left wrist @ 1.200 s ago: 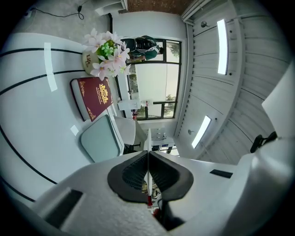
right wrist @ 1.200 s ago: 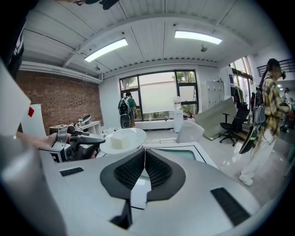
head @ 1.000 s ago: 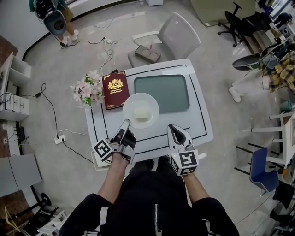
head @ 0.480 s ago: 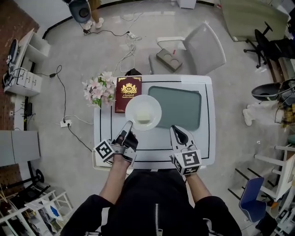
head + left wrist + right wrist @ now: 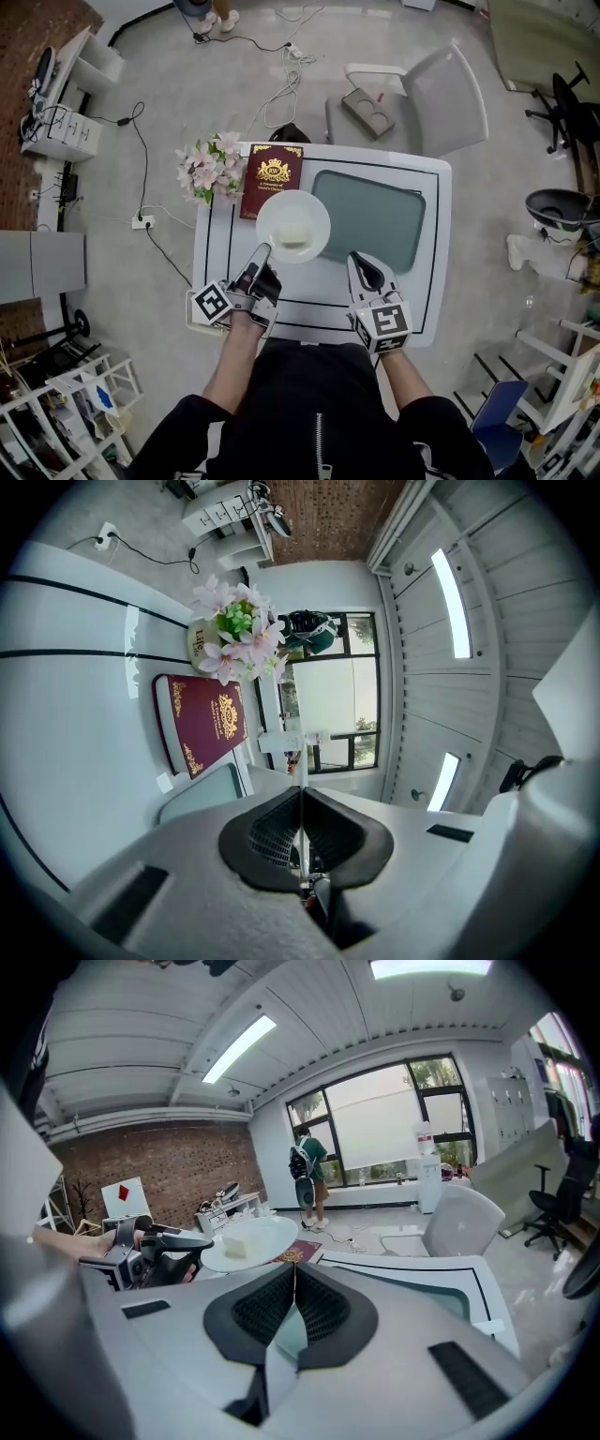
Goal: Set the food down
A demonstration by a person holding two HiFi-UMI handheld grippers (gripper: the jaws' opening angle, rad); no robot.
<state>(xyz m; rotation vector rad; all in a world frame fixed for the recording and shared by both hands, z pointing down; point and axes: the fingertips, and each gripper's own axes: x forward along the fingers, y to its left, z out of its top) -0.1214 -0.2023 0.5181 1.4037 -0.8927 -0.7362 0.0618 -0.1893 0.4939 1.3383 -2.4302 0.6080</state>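
Observation:
A white plate (image 5: 293,226) carries a pale block of food (image 5: 292,232). My left gripper (image 5: 262,252) is shut on the plate's near-left rim and holds it level above the white table (image 5: 319,295), between the book and the grey mat. In the left gripper view the rim shows edge-on as a thin white line (image 5: 302,761) running into the closed jaws (image 5: 302,797). My right gripper (image 5: 360,262) is shut and empty to the right of the plate. From the right gripper (image 5: 295,1274) I see the plate (image 5: 251,1241), the food (image 5: 234,1247) and the left gripper (image 5: 150,1255).
A maroon book (image 5: 272,178) and pink flowers (image 5: 208,169) lie at the table's far left. A grey mat (image 5: 375,217) covers the far right. A white chair (image 5: 441,98) stands behind the table. Cables run over the floor, and a person stands by the window (image 5: 309,1171).
The head camera has shifted, so the table sits further right in view. The plate stays in the left gripper at about the same spot over the table. Both grippers stay shut.

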